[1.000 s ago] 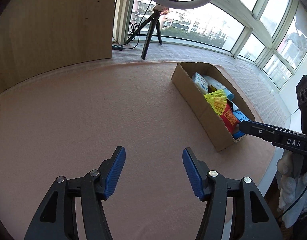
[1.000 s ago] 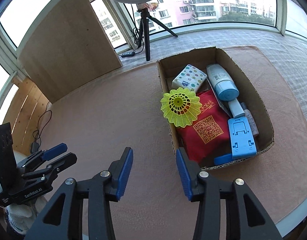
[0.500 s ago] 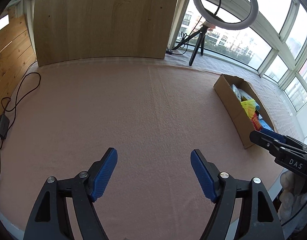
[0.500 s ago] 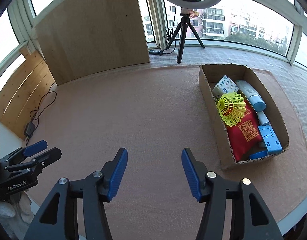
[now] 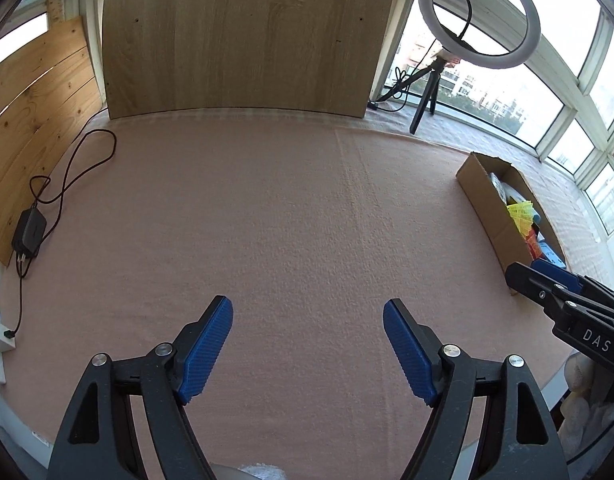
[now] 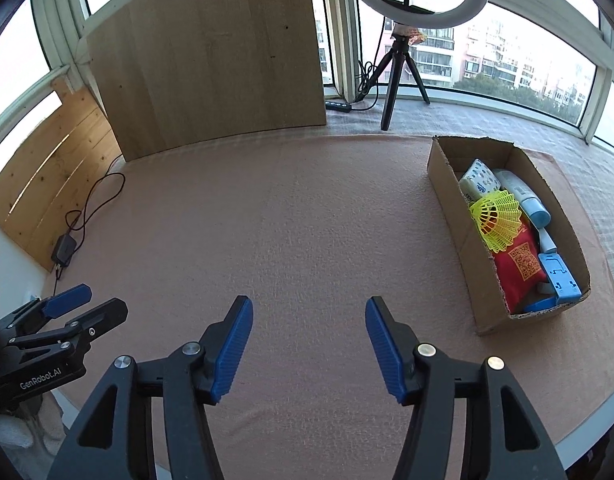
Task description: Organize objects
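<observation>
Left gripper [image 5: 307,344]: level above pink mat [image 5: 291,216], jaws wide apart, holding nothing. Right gripper [image 6: 309,344]: same pose beside it, jaws spread, holding nothing. Box [image 6: 463,236]: on mat at far right, well apart from both, containing yellow shuttlecock [image 6: 497,220], red packet [image 6: 521,268], blue stand [image 6: 559,276], tube [image 6: 525,196].

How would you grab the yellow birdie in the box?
Come from above and pinch the shuttlecock across its flared mesh skirt. It lies tilted on top of the red pouch, highest in the cardboard box, so the skirt is probably the easiest exposed part.
</observation>
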